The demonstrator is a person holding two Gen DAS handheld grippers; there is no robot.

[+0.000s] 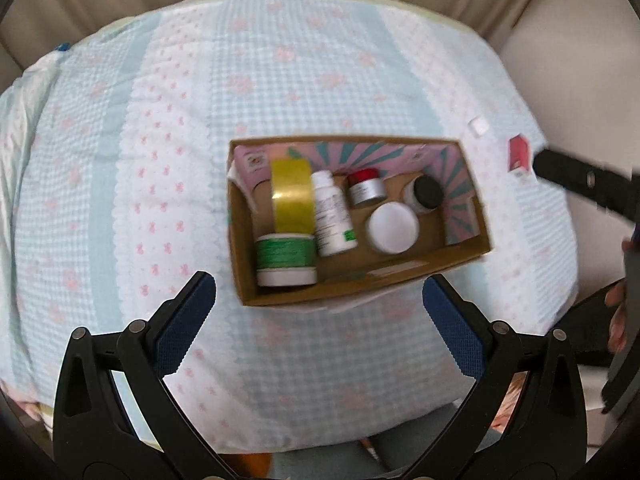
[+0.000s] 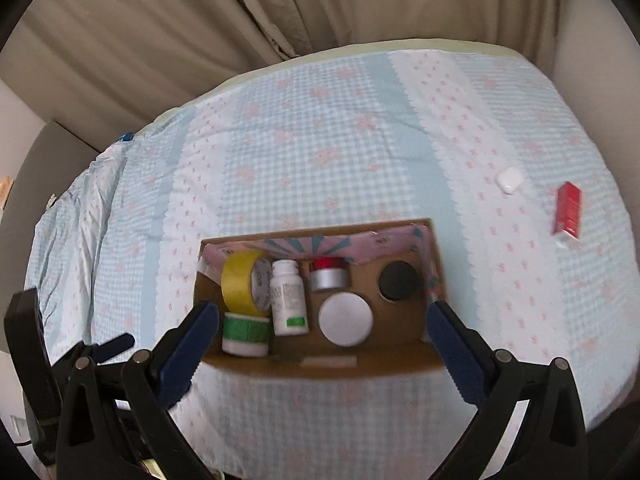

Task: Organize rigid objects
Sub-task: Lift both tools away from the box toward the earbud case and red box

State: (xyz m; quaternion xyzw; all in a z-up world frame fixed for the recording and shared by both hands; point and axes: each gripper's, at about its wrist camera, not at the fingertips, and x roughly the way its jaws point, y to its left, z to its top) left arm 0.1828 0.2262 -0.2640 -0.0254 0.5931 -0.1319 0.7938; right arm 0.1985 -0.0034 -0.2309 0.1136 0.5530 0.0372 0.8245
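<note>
An open cardboard box [image 1: 464, 258] [image 2: 434, 360] sits on a checked tablecloth. Inside lie a yellow tape roll [image 1: 292, 196] [image 2: 240, 284], a green-thread spool [image 1: 285, 258] [image 2: 245, 334], a white bottle [image 1: 333, 214] [image 2: 289, 298], a red-lidded silver tin [image 1: 365, 187] [image 2: 329, 274], a white round lid [image 1: 393, 228] [image 2: 346, 319] and a black-lidded jar [image 1: 426, 194] [image 2: 400, 281]. Right of the box lie a red carton [image 1: 519, 154] [image 2: 568, 210] and a small white case [image 1: 479, 126] [image 2: 509, 179]. My left gripper [image 1: 318, 300] hangs open just before the box. My right gripper [image 2: 320, 334] is open above the box's near side.
The cloth-covered table [image 1: 280, 80] [image 2: 320, 140] is backed by beige curtains [image 2: 200, 20]. The right gripper's black body [image 1: 584, 184] shows at the right edge of the left wrist view, with a hand [image 1: 618, 316] below it. The left gripper's body [image 2: 28, 344] shows at the left edge of the right wrist view.
</note>
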